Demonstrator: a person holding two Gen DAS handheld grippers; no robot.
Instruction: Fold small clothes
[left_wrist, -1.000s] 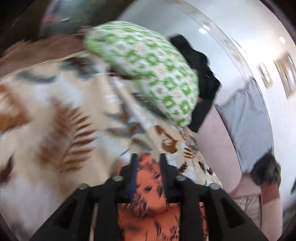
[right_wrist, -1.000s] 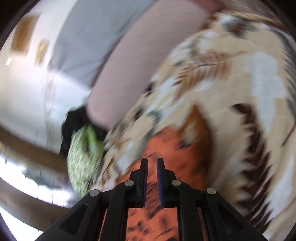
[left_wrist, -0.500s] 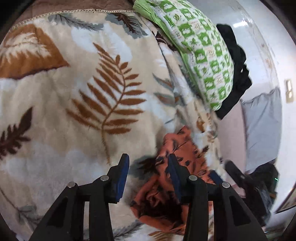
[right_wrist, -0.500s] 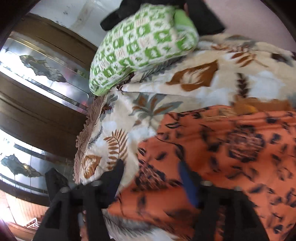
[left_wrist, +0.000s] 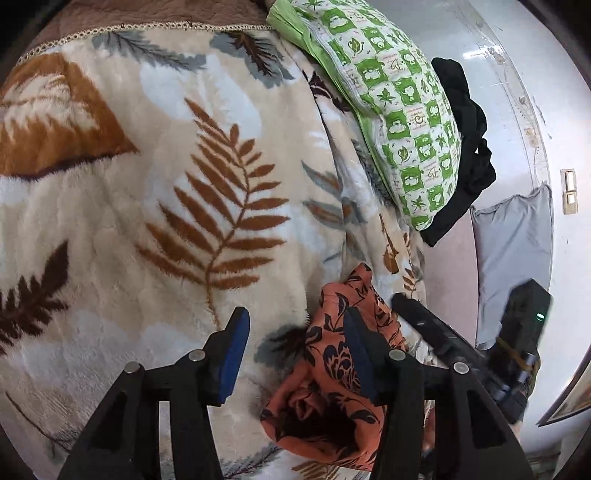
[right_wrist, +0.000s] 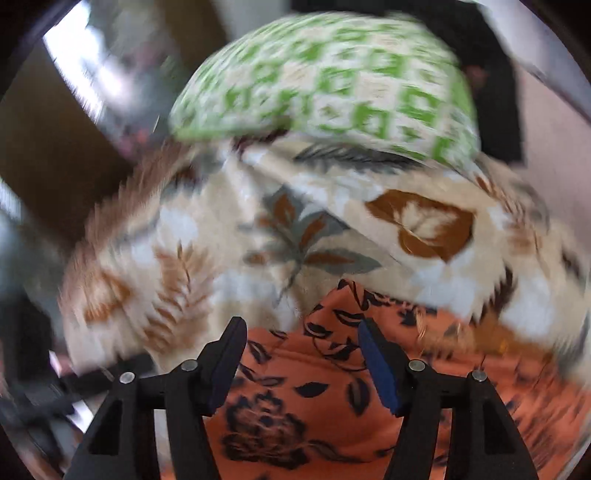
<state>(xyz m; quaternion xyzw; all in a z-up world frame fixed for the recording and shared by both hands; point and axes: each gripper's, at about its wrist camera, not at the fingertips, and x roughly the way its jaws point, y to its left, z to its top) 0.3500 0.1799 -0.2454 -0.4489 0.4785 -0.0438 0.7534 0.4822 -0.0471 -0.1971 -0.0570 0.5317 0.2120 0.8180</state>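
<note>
An orange garment (left_wrist: 328, 354) with a black flower print lies crumpled on the leaf-patterned blanket (left_wrist: 184, 184). My left gripper (left_wrist: 295, 317) hovers over its left edge. Its jaws are opening, and its pads press on nothing. The garment lies below and behind the right finger (left_wrist: 360, 354). The other gripper's black fingers (left_wrist: 424, 321) reach in at the garment's right side. In the blurred right wrist view, my right gripper (right_wrist: 302, 326) stands open just above the orange garment (right_wrist: 303, 387), which fills the lower part of that view.
A green-and-white checked pillow (left_wrist: 402, 122) lies at the blanket's far right with a black cloth (left_wrist: 465, 147) behind it. A grey pillow (left_wrist: 513, 251) rests on the pink surface (left_wrist: 450, 280) to the right. The blanket's brown border (left_wrist: 147, 14) runs along the top.
Both grippers let go of the orange garment and opened. The garment dropped onto the blanket in a crumpled heap. The right gripper swung and rolled round to face the green pillow.
</note>
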